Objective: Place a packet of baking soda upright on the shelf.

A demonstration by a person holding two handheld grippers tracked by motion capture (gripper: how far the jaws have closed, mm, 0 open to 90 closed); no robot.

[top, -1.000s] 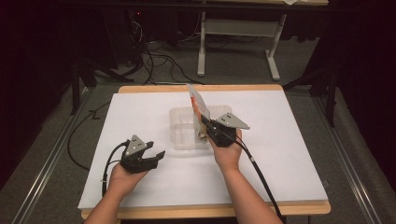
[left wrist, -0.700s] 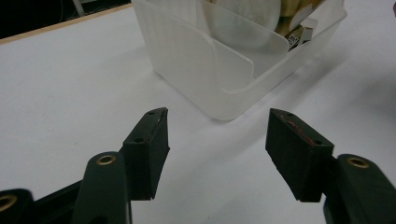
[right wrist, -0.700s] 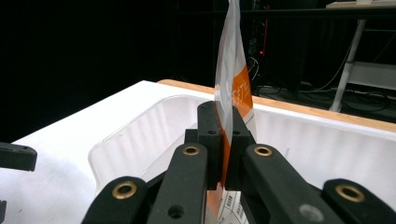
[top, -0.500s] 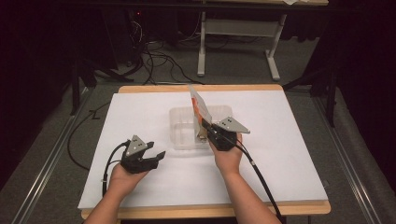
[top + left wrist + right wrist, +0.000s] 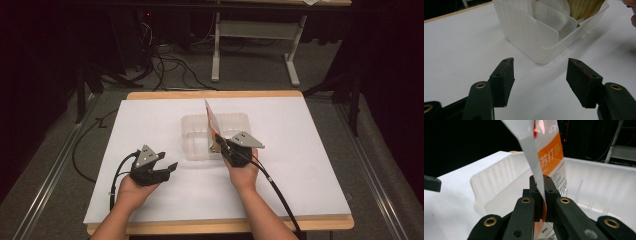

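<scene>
A white and orange printed packet (image 5: 210, 116) stands upright over a clear plastic container (image 5: 192, 122) in the middle of the white table cover. My right gripper (image 5: 218, 144) is shut on the packet's lower part at the container's near right side. In the right gripper view the jaws (image 5: 540, 182) pinch the thin packet (image 5: 549, 157) in front of the container's wall (image 5: 499, 177). My left gripper (image 5: 169, 167) rests open on the cover, near left of the container. Its jaws (image 5: 539, 72) stand wide with nothing between them, pointing at the container's corner (image 5: 524, 30).
In the left gripper view the container holds a yellowish ridged thing (image 5: 584, 7) and a clear rounded piece (image 5: 556, 6). The white cover (image 5: 300, 150) lies on a wooden table (image 5: 220, 227). Cables (image 5: 165, 65) and a metal stand (image 5: 250, 30) are on the floor beyond.
</scene>
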